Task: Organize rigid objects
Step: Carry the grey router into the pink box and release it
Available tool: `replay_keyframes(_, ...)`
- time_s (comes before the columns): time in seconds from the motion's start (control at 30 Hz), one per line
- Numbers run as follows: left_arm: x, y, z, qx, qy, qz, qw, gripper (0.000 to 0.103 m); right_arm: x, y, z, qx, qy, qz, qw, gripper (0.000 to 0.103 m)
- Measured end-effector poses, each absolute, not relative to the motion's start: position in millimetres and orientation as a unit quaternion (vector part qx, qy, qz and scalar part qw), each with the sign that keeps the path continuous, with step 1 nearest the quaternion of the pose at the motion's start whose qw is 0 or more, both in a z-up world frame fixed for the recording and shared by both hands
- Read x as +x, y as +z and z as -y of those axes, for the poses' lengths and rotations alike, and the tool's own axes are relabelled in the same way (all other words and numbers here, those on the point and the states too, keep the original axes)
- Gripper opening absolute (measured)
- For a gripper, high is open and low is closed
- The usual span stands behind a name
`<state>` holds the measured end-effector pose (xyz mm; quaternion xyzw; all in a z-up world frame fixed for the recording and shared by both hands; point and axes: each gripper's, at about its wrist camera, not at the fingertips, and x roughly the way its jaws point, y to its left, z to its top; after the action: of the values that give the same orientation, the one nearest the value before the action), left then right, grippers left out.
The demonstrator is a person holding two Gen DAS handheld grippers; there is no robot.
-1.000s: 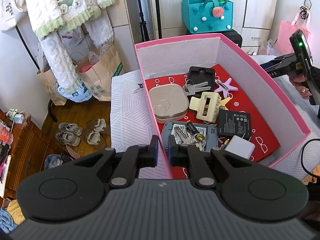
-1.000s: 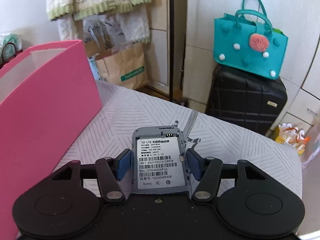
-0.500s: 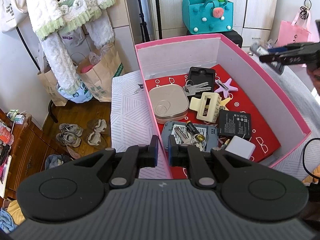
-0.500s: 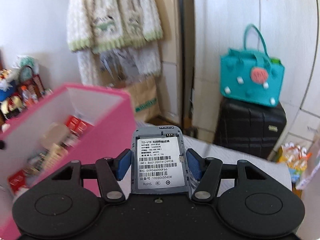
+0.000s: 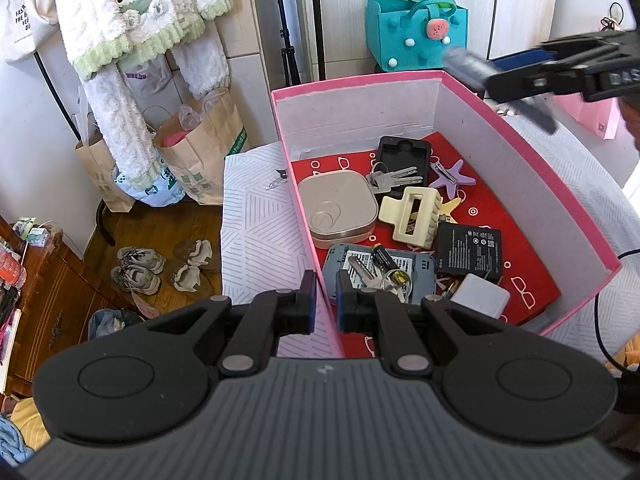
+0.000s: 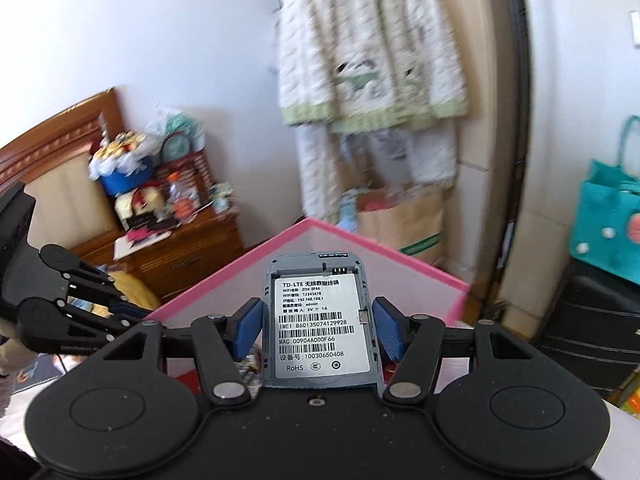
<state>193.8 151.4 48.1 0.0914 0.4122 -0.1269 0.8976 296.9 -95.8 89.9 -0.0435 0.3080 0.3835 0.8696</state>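
Observation:
A pink box (image 5: 532, 168) with a red floor lies open on the bed. In it are a beige square case (image 5: 338, 204), keys (image 5: 394, 180), a cream hair claw (image 5: 412, 216), a black battery (image 5: 468, 250), a white charger (image 5: 480, 298) and a grey modem shell (image 5: 416, 268). My left gripper (image 5: 323, 300) is shut on the box's near left wall. My right gripper (image 6: 318, 320) is shut on a grey modem (image 6: 318, 312), label side up. In the left wrist view it (image 5: 512, 80) hovers above the box's far right rim.
A teal felt bag (image 5: 416, 32) and black suitcase (image 6: 592, 320) stand behind the box. Paper bags (image 5: 200, 156) and shoes (image 5: 140, 268) are on the floor to the left. A wooden cabinet (image 6: 180, 248) holds clutter. Fluffy clothes (image 5: 132, 40) hang on the wall.
My right gripper has risen and swung left with the modem, from beside the box's outer wall to above its rim. The left gripper has not moved.

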Motion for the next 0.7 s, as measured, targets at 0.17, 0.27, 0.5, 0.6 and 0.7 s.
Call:
replay_keyframes(0.17,193,47,-150,0.092,-0.124,-0.411,0.899,0.009,333,74,50,-0.052,0.4,-0.381,0.832,0.065)
replay_keyframes(0.27,192,47,-150,0.092,-0.121,-0.409,0.9,0.009,353,58,25,-0.06,0.394,-0.424,0.813,0.065)
replay_keyframes(0.5,193,48,-152,0.087,-0.122,-0.409,0.9,0.009,382,32,-10,-0.096,0.368,-0.474,0.794,0.065)
replay_keyframes(0.6,193,47,-152,0.084,-0.124,-0.409,0.9,0.009,382,28,-16,-0.11,0.358,-0.461,0.804,0.066)
replay_keyframes(0.7,193,47,-153,0.082,-0.126,-0.408,0.901,0.009,369,36,-9,-0.099,0.361,-0.443,0.815,0.066)
